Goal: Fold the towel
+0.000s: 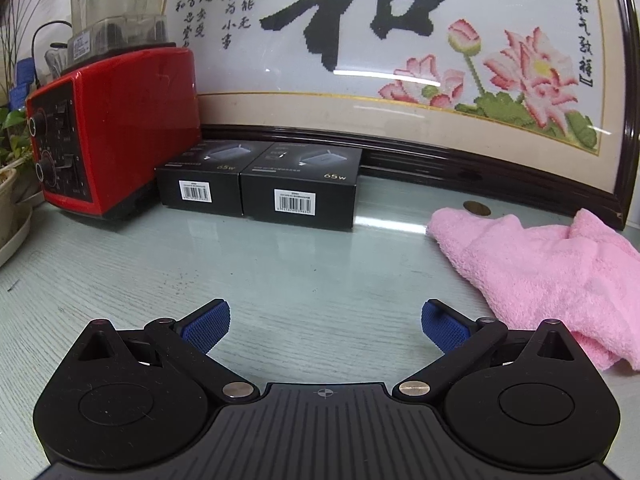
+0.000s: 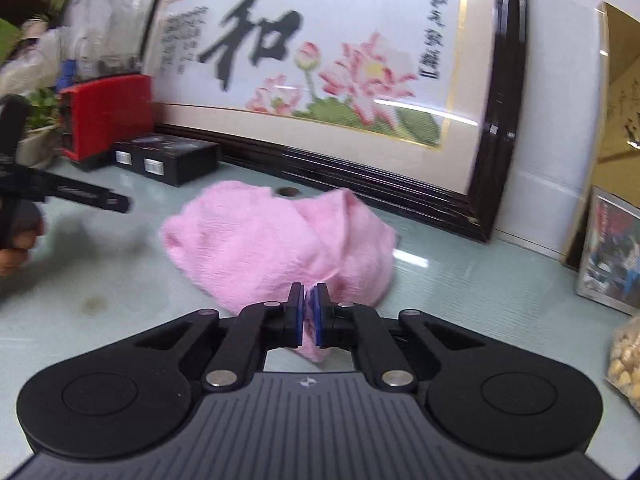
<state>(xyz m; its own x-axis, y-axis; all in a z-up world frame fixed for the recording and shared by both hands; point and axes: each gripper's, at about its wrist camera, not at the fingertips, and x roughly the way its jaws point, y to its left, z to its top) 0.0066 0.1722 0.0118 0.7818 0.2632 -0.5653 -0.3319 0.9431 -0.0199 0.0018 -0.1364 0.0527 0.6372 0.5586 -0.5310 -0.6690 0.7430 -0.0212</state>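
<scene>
A pink towel (image 1: 548, 268) lies crumpled on the pale green glass tabletop (image 1: 280, 280), to the right in the left wrist view. My left gripper (image 1: 325, 326) is open and empty, low over the table, left of the towel's near edge. In the right wrist view the towel (image 2: 260, 248) is bunched in the middle. My right gripper (image 2: 309, 312) is shut on the towel's near edge, pink cloth pinched between the blue pads. The left gripper (image 2: 100, 200) shows at the far left of that view, held by a hand.
A large framed embroidery (image 1: 400, 60) leans along the back. A red blender base (image 1: 108, 128) and two black boxes (image 1: 260, 188) stand at back left, a plant pot (image 1: 8, 200) at far left. A bag of nuts (image 2: 628, 360) and a picture (image 2: 612, 252) sit at right.
</scene>
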